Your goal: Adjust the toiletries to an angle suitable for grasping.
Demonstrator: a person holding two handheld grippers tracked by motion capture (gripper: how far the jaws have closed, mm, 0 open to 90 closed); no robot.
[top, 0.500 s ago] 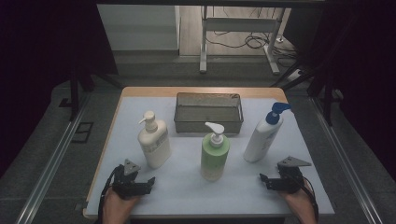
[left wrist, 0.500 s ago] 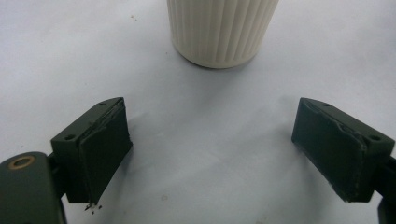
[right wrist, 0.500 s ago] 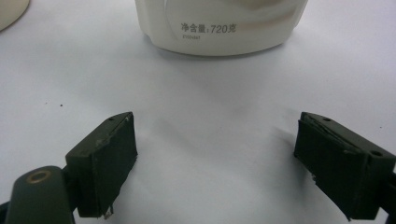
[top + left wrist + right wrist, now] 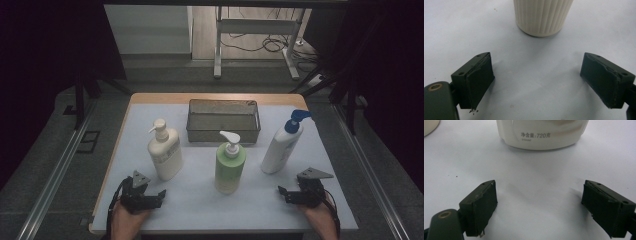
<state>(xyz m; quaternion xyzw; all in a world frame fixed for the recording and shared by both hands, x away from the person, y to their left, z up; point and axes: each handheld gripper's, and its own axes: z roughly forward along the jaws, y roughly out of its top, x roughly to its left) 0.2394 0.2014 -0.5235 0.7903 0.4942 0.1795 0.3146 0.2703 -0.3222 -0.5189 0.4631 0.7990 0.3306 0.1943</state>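
Three pump bottles stand on the white table top: a cream one at the left, a pale green one in the middle, and a white one with a blue pump at the right. My left gripper rests low near the front edge, open and empty. In the left gripper view its jaws stand wide apart, with a ribbed cream bottle base just ahead. My right gripper is also open and empty. The white bottle's base, with printed text, stands ahead of its jaws.
A dark wire mesh basket sits at the back middle of the table, behind the bottles. The table's wooden far edge borders a dim floor with cables and a metal stand. A cream-looking bottle edge shows at the far left of the right gripper view.
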